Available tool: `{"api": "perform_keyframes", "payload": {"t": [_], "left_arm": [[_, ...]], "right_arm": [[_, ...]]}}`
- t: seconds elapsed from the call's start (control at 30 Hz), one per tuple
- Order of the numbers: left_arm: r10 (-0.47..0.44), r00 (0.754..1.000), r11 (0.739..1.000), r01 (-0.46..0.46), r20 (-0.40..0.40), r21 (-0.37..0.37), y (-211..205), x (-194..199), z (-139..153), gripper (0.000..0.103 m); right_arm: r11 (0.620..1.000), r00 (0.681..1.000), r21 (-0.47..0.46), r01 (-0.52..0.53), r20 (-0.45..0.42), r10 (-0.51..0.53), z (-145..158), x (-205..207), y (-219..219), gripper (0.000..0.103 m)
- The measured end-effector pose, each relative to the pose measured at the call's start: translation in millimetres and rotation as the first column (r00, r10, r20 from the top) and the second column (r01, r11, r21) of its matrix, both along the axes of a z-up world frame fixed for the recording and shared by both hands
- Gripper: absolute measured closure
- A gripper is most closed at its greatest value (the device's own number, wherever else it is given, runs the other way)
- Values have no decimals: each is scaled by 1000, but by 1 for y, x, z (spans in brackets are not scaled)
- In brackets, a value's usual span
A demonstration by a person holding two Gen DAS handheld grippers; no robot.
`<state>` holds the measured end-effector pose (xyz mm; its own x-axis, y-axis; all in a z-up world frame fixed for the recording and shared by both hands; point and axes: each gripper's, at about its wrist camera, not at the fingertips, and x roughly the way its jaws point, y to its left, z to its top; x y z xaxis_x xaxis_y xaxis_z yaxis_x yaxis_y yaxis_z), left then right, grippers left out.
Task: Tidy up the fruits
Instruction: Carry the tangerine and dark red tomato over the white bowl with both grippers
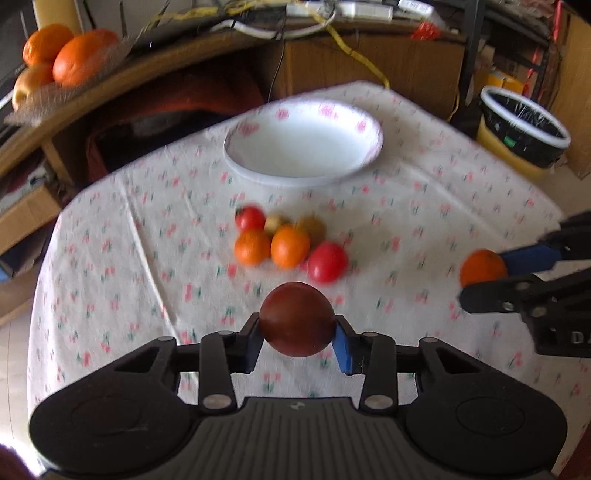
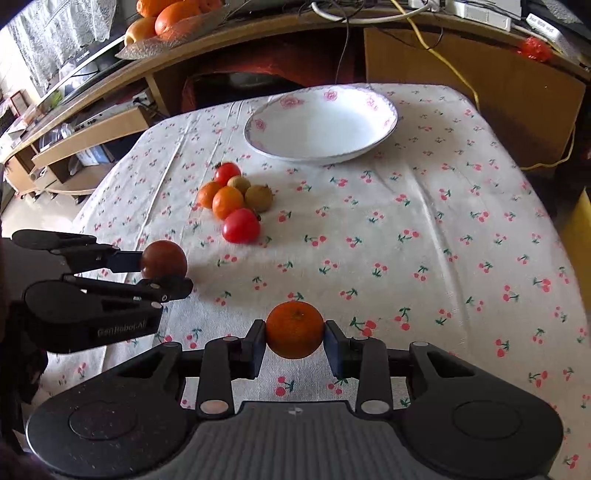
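My left gripper (image 1: 297, 326) is shut on a dark red tomato (image 1: 297, 319), also seen from the side as the dark red tomato (image 2: 164, 258) in the left gripper (image 2: 166, 269). My right gripper (image 2: 294, 343) is shut on a small orange (image 2: 294, 329); the left wrist view shows that orange (image 1: 482, 267) in the right gripper (image 1: 484, 278) at the right edge. A white flowered bowl (image 2: 384, 133) stands empty at the far side of the table. Between bowl and grippers lies a cluster of fruit: two oranges (image 2: 227, 202), two red tomatoes (image 2: 241, 226) and two brownish kiwis (image 2: 259, 198).
The table wears a cherry-print cloth (image 2: 424, 240). Behind it runs a curved wooden shelf (image 2: 258, 26) with cables and a tray of large oranges (image 1: 74, 59). A yellow bin with a black liner (image 1: 521, 129) stands off the table's far right corner.
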<state>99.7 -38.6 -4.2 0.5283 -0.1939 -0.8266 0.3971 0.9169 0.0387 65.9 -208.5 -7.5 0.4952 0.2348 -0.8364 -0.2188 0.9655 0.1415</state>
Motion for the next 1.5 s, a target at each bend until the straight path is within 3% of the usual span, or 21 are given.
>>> {"api": "perform_keyframes", "payload": {"t": [0.17,0.4,0.73,1.5], "left_arm": [[-21,999,1000,22,33,-18,-11,29,13,55],[17,1000,999,-16,21,-39,-11,76,9,55],[19,1000,999,-18,25,-38,-16,113,4,55],[0,1000,996,1,11,-86,-23,138,-7,55]], "right_arm": [[999,997,-27,-17,80,19,20,22,7,74],[1000,995,-14,2,100,-1,25,70,10,74],[999,993,-22,32,115,-29,17,126,7,74],[997,991,-73,4,136,6,-5,157,8,72]]}}
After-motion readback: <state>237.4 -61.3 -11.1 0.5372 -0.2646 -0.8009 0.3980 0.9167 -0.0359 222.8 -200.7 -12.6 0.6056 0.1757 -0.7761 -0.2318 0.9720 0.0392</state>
